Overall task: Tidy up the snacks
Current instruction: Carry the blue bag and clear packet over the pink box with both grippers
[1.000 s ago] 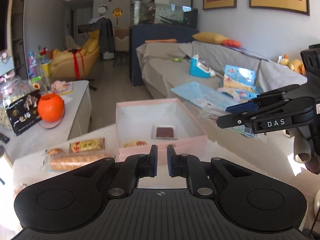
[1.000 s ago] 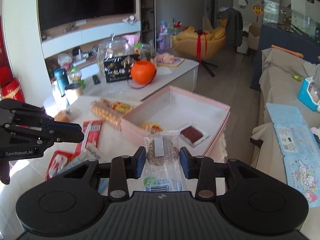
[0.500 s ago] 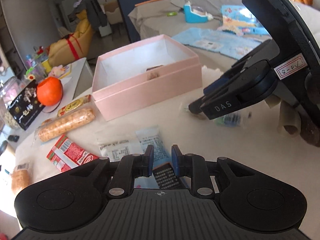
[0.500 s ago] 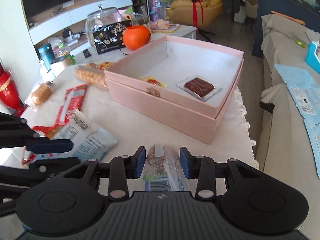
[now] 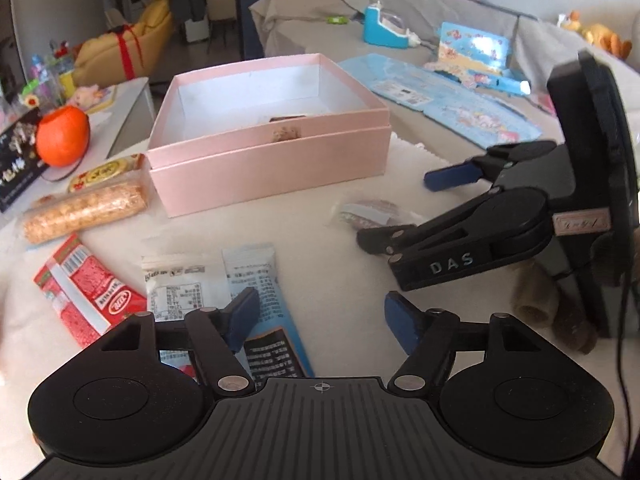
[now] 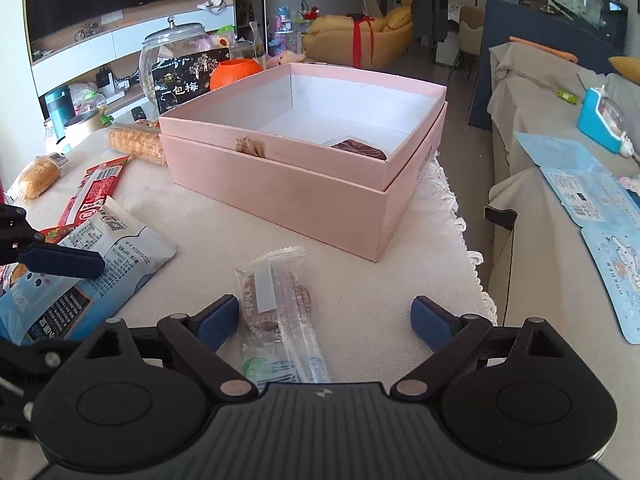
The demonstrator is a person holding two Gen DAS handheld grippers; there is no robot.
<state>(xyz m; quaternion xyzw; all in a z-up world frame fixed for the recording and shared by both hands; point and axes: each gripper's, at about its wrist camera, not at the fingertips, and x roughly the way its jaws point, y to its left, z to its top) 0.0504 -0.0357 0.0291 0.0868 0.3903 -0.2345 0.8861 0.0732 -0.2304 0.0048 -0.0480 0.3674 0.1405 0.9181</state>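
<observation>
1 clear snack packet [image 6: 276, 320] | flat on cloth [image 6: 360, 280] | long axis toward box [image 6: 304, 184]

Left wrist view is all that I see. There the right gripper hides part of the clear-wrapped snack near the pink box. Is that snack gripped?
Observer: No. The right gripper has just been opening its jaws. The clear-wrapped snack lies loose on the cloth between them, nearer the left jaw.
Operator: What is inside the pink box? I see mostly its wall.
Observer: A brown snack in a clear tray lies on its floor.
Operator: What stands behind the black packet?
Observer: A large glass jar with a lid.
</observation>
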